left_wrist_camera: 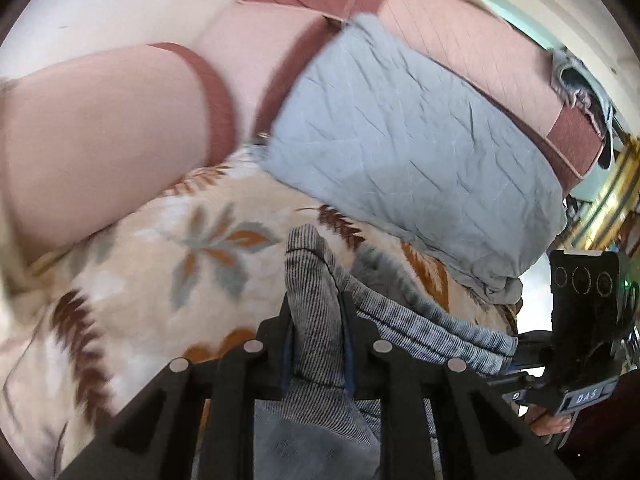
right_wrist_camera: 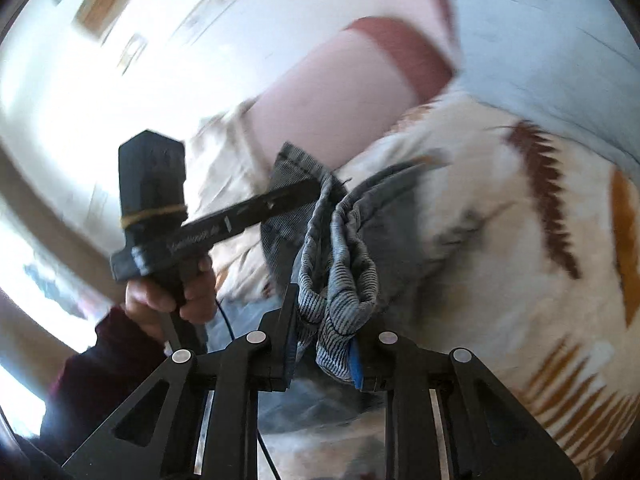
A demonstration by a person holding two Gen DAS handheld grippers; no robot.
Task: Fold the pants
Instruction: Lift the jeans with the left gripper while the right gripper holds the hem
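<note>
1. we see the left gripper [left_wrist_camera: 316,316] clamped on a fold of the grey ribbed pants [left_wrist_camera: 316,280]; the cloth stands up between its 2 fingers and the pads press it from both sides.
2. from that pinch a band of the pants runs to the right, above the floral bedspread [left_wrist_camera: 160,240], toward the right gripper [left_wrist_camera: 516,372] at the frame's right edge.
3. in the right wrist view the right gripper [right_wrist_camera: 326,328] is pinching a bunched, twisted edge of the pants [right_wrist_camera: 340,256]; a blue pad shows beside the cloth on the right finger.
4. in that same view the left gripper [right_wrist_camera: 320,190] reaches in from the left and grips the far end of the same cloth, so the pants hang stretched between the 2 grippers over the bedspread [right_wrist_camera: 500,208].
5. a hand [right_wrist_camera: 168,296] in a dark sleeve [right_wrist_camera: 100,360] holds the left gripper's handle, left of the pants.
6. beyond the pants, further up the bedspread, lies a pale blue pillow [left_wrist_camera: 400,140].
7. left of that pillow lies a pink pillow [left_wrist_camera: 100,140] with a dark red band.
8. behind the blue pillow runs a pink and dark red headboard [left_wrist_camera: 460,40].
9. both views are blurred, so we cannot tell how much of the pants trails below the grippers.
</note>
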